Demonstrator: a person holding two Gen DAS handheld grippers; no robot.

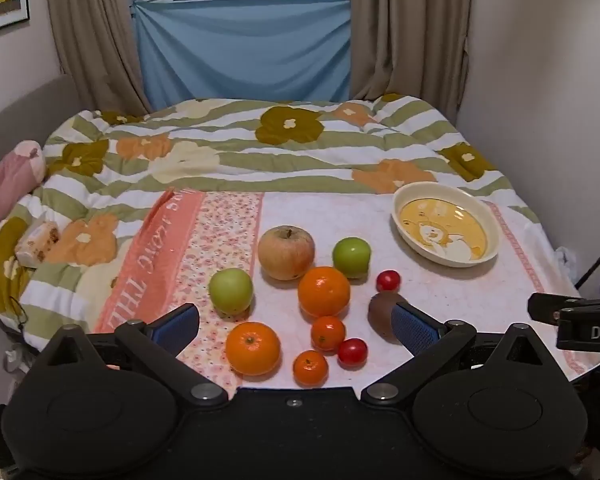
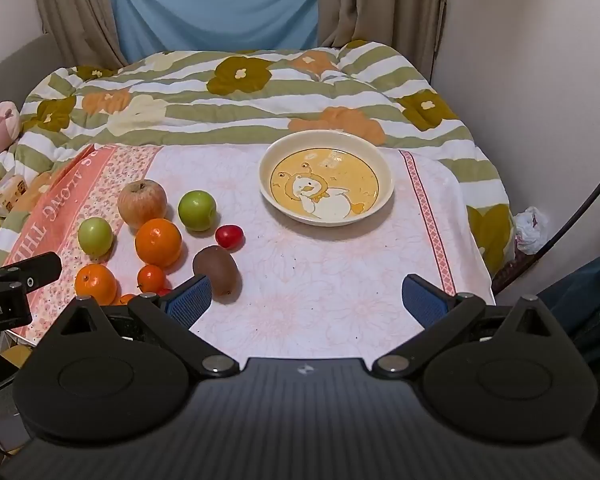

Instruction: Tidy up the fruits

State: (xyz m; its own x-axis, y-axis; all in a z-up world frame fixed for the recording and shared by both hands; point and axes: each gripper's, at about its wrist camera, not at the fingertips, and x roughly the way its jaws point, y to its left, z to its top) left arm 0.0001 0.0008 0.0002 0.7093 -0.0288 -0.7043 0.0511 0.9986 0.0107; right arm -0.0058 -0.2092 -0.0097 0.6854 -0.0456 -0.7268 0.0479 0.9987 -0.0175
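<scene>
Fruit lies loose on a pink cloth: a reddish apple [image 1: 286, 253] [image 2: 142, 204], two green apples [image 1: 231, 291] [image 1: 351, 257], two large oranges [image 1: 323, 291] [image 1: 253, 348], small tangerines [image 1: 328, 333], cherry tomatoes [image 1: 388, 280] [image 2: 229, 236] and a brown kiwi [image 2: 215, 269]. A cream plate [image 1: 401, 222] [image 2: 386, 196] with a cartoon print sits empty at the right. My left gripper [image 1: 296, 326] hangs open above the near fruit, nothing between its blue pads. My right gripper [image 2: 306, 300] is open over bare cloth, the kiwi beside its left pad.
The cloth [image 2: 332, 280] covers a tray-like surface on a bed with a flowered quilt [image 1: 260, 148]. A tissue pack [image 1: 38, 242] and pink pillow [image 1: 4, 188] lie at the left. Walls close in on the right; curtains hang behind.
</scene>
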